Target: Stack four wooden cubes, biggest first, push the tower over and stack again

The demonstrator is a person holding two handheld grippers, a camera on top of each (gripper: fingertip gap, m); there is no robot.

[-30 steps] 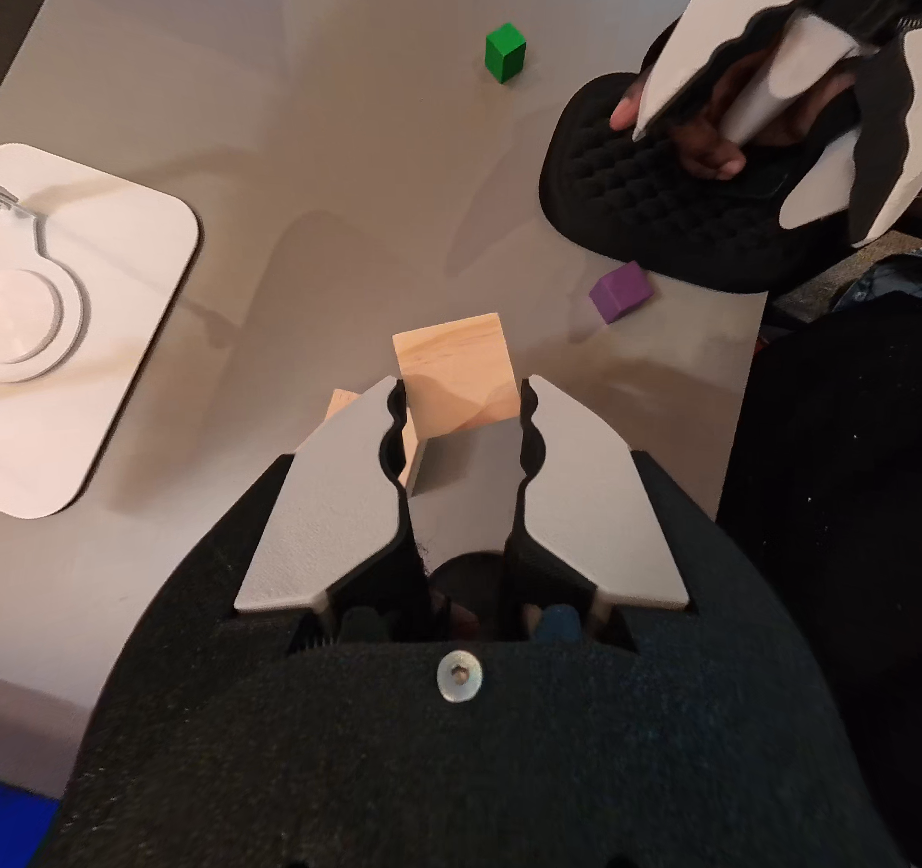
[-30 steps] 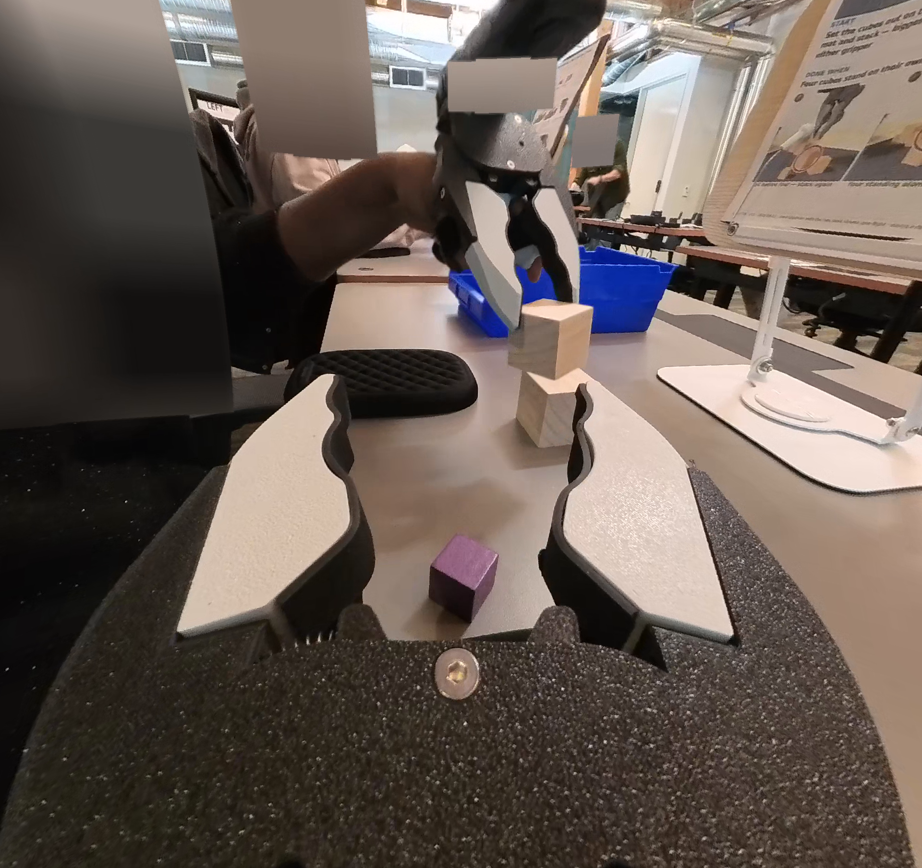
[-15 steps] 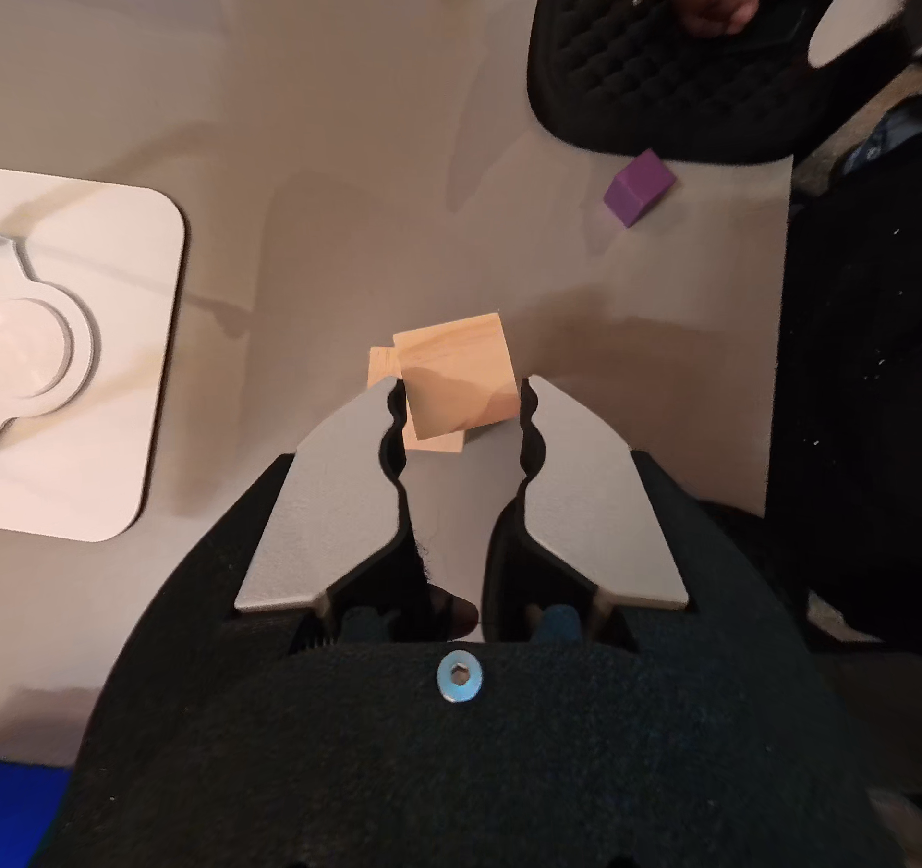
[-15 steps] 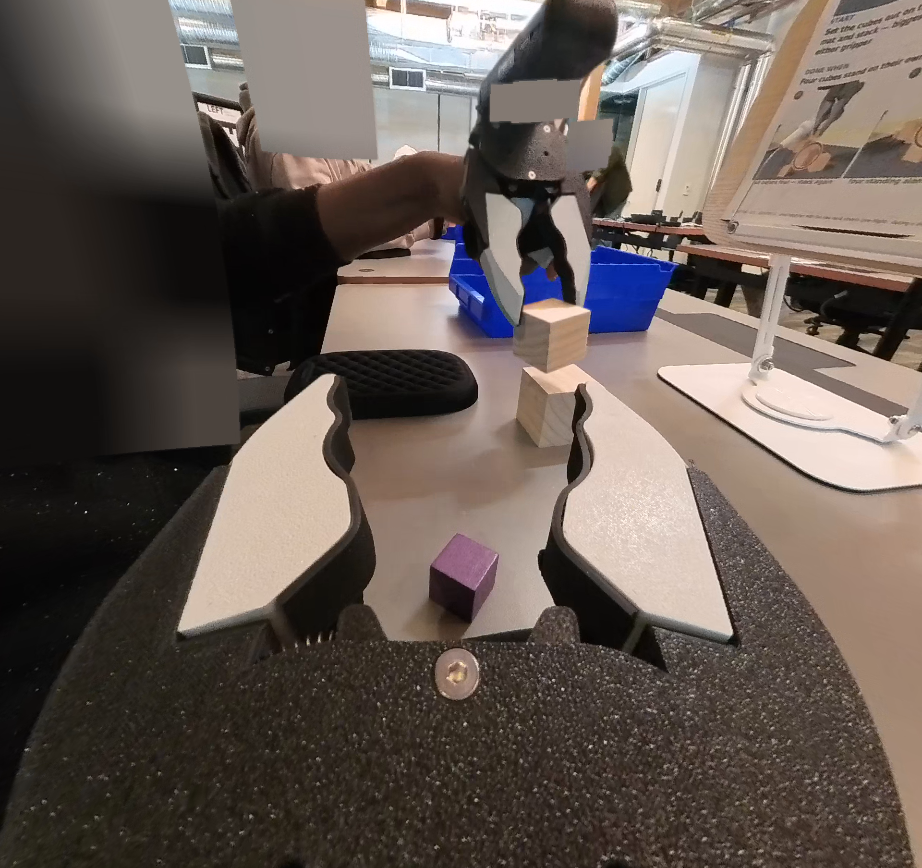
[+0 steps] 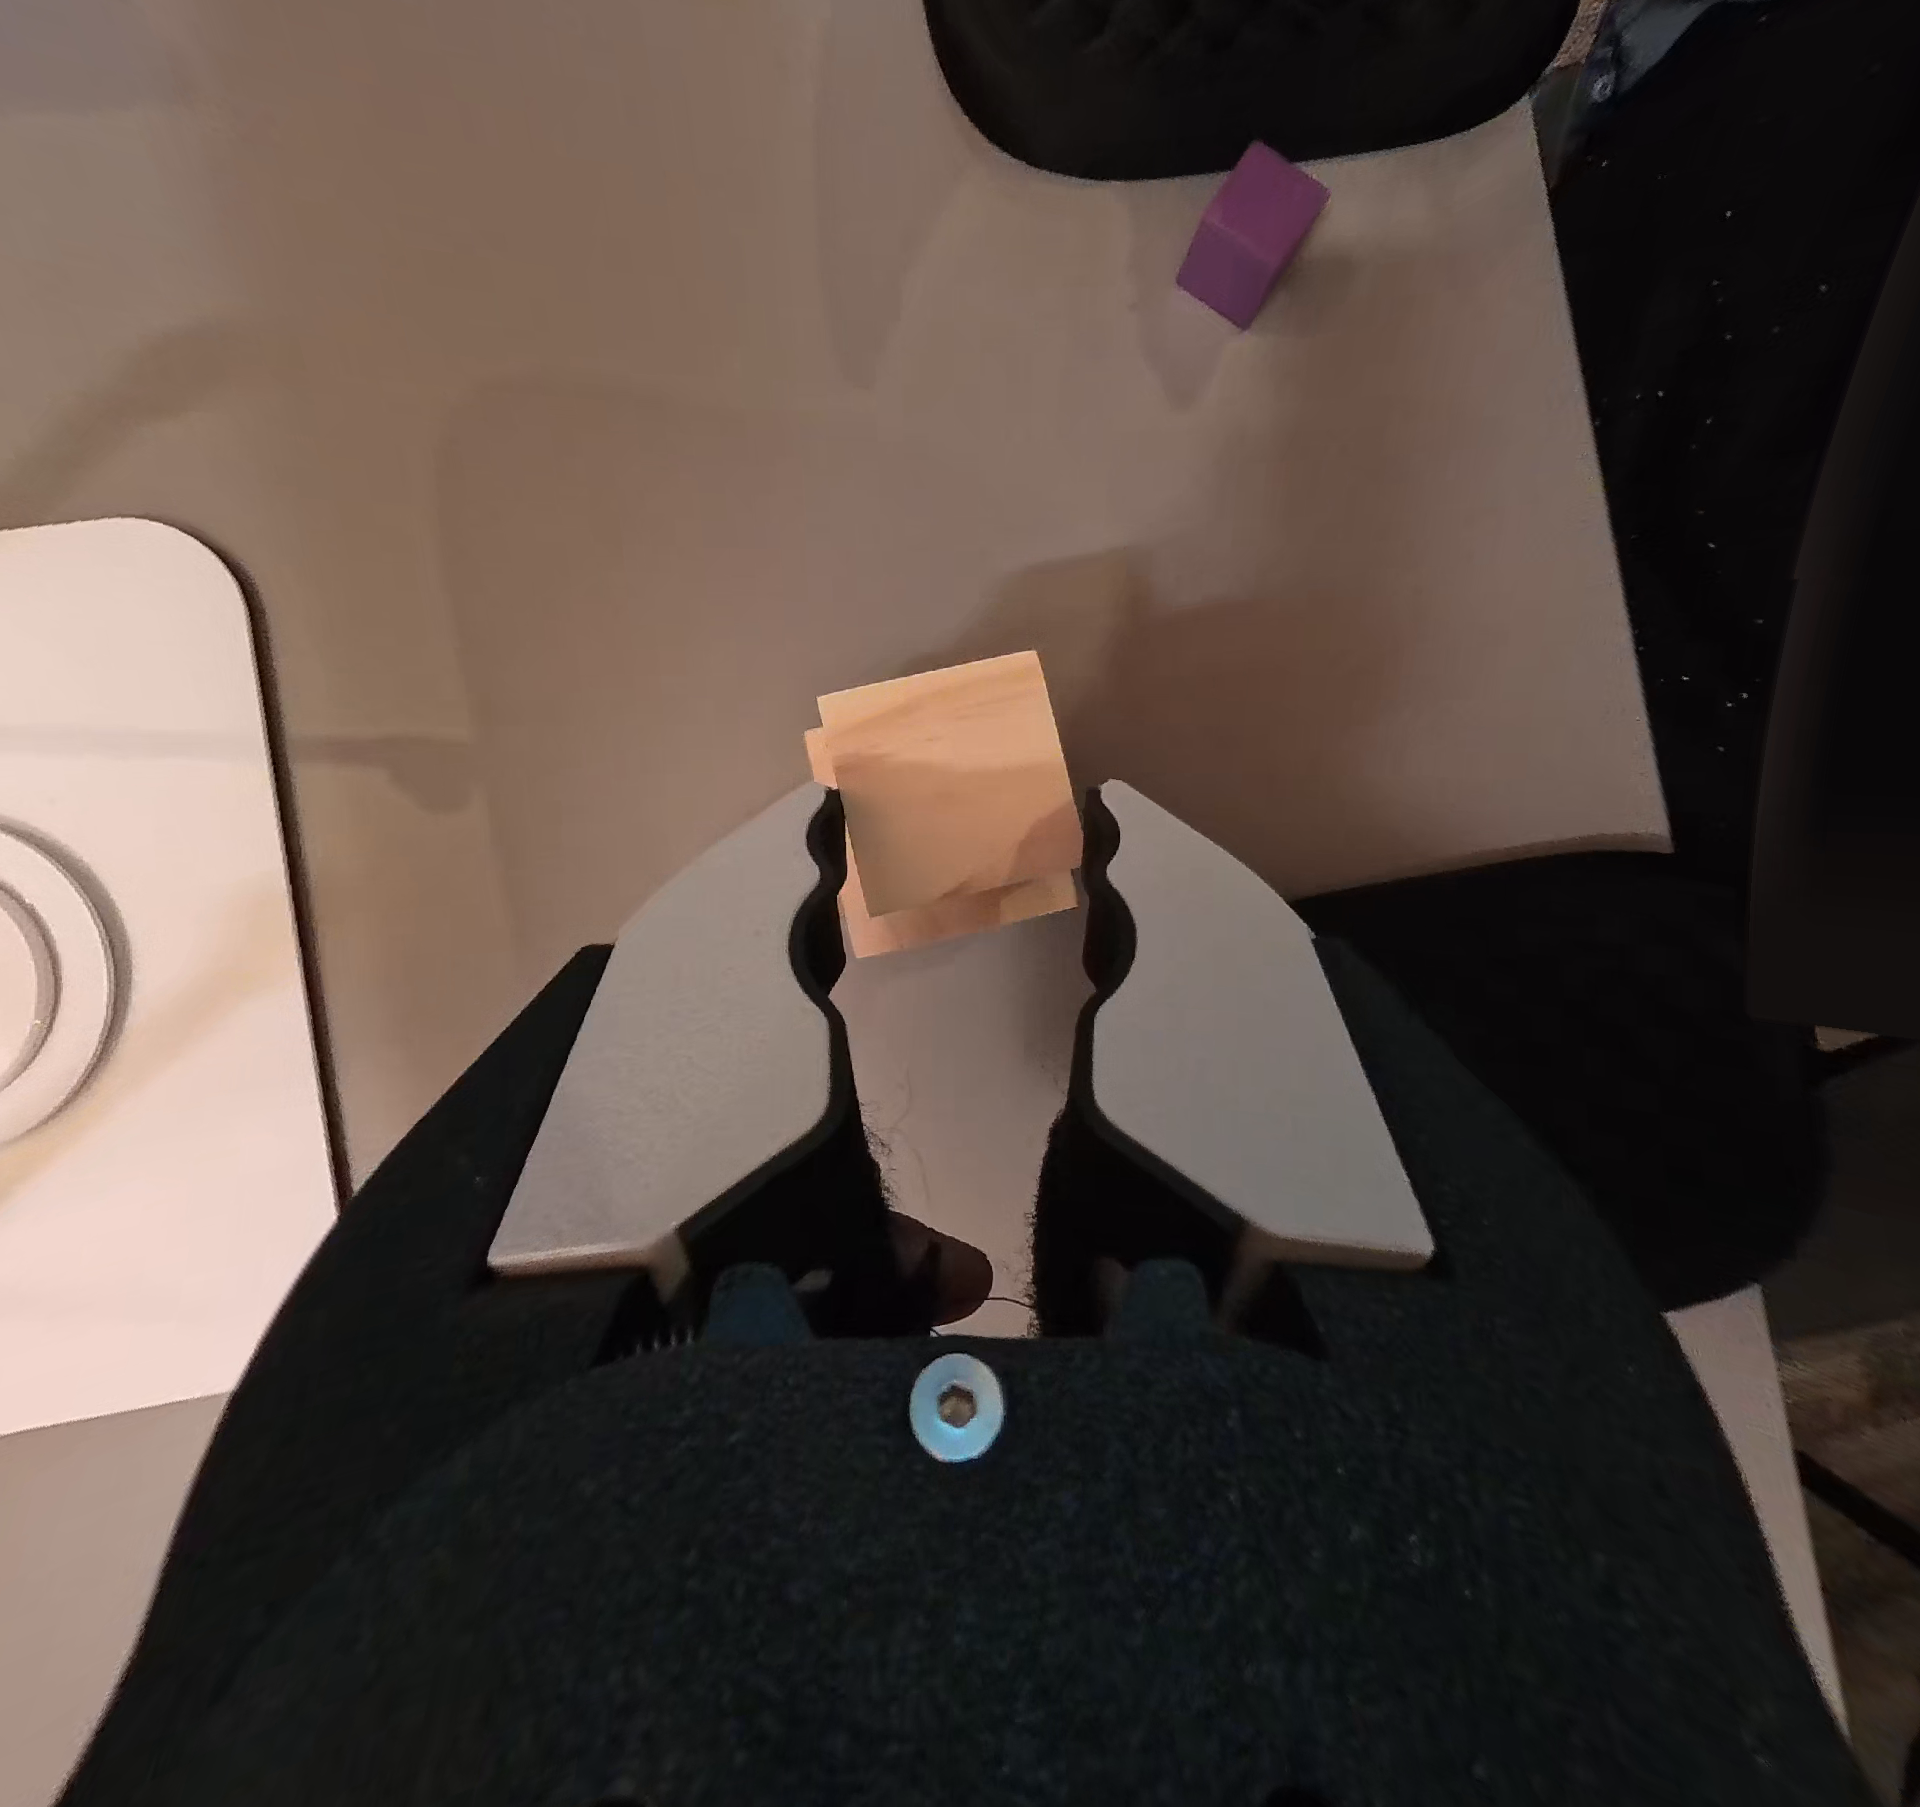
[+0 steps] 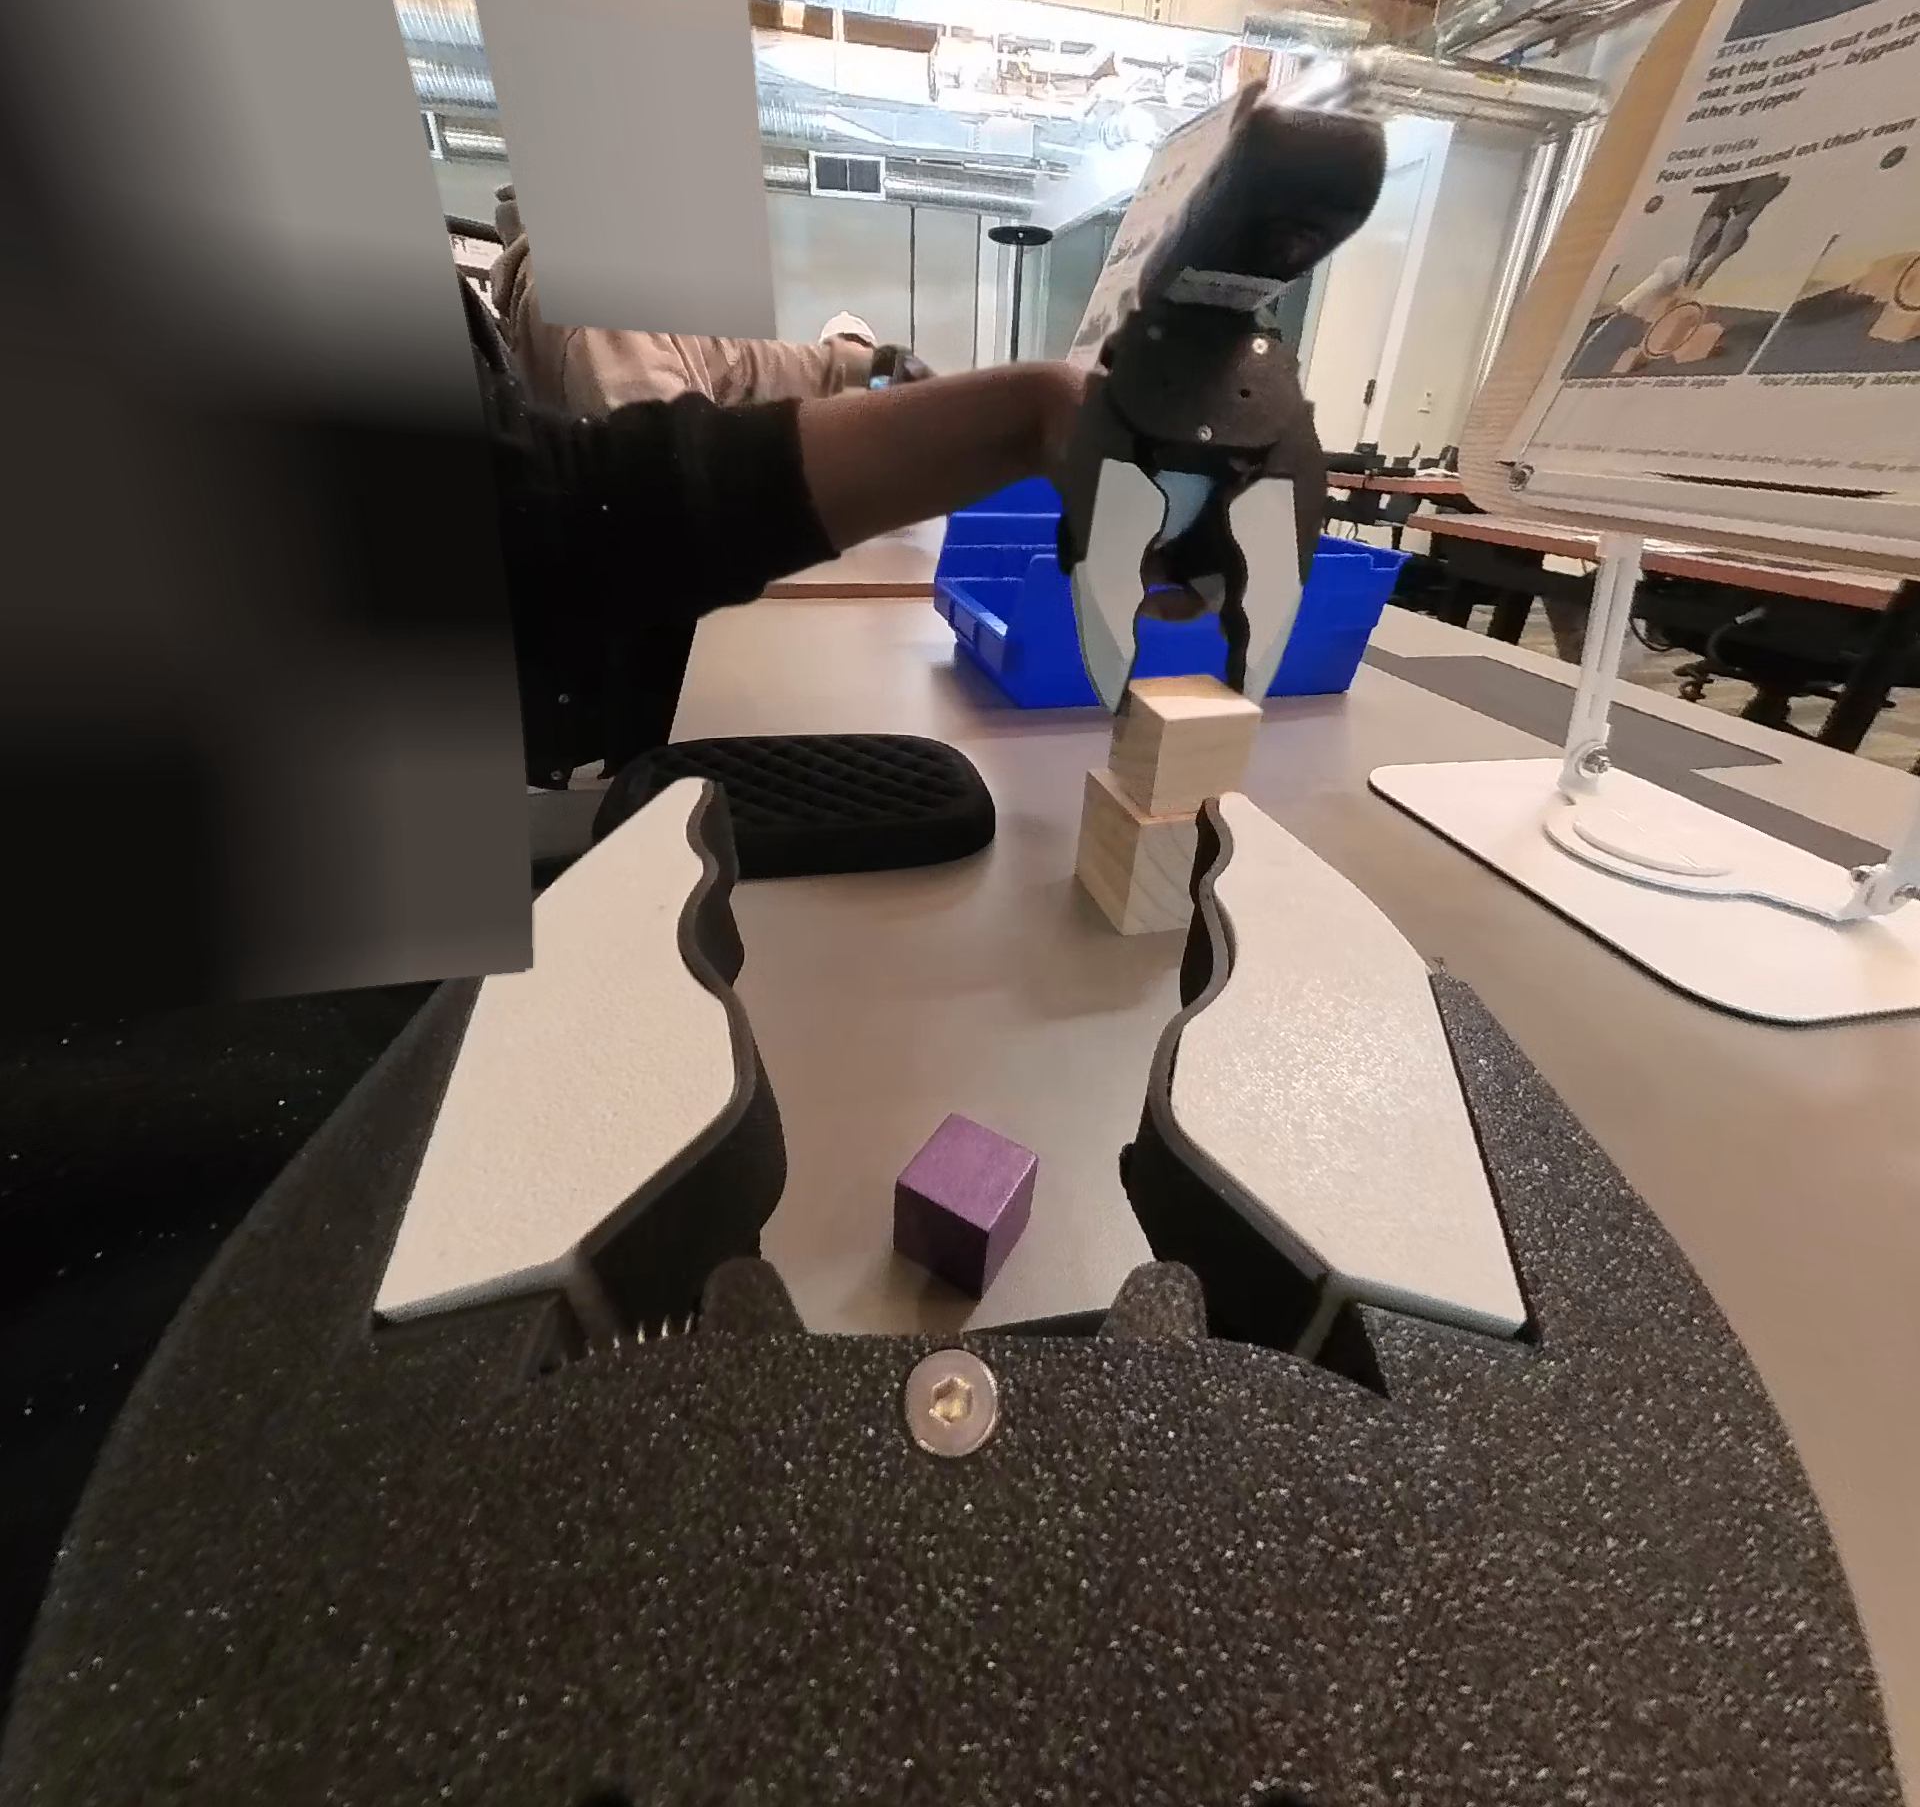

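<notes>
My right gripper (image 6: 966, 864) rests low over the grey table (image 6: 935, 1009) with its jaws spread wide and nothing gripped. A small purple cube (image 6: 966, 1204) sits on the table deep between its fingers, clear of both pads, one vertical edge turned toward the camera. It also shows at the upper right of the left wrist view (image 5: 1250, 235).

Beyond the right fingertips, just right of frame centre, stand two stacked wooden cubes. The lower wooden cube (image 6: 1132, 864) stands flat on the table. The upper wooden cube (image 6: 1184, 755) sits on top, twisted a little about the vertical, so the corners do not line up. Neither cube has a long axis.

My left gripper (image 5: 958, 822) points straight down from above and clamps the upper wooden cube (image 5: 951, 801) by its top portion, with both pads pressed on opposite side faces. The left wrist view shows the lower cube (image 5: 966, 916) only as slivers at the left and lower edges. The right wrist view shows the stack height.

A black textured pad (image 6: 810, 796) lies left of the stack. A white stand base (image 6: 1662, 884) lies at the right. Only the right wrist view shows the blue bin (image 6: 1039, 614) behind the stack and, at upper right, an instruction sheet (image 6: 1745, 199) bearing printed text and photographs.
</notes>
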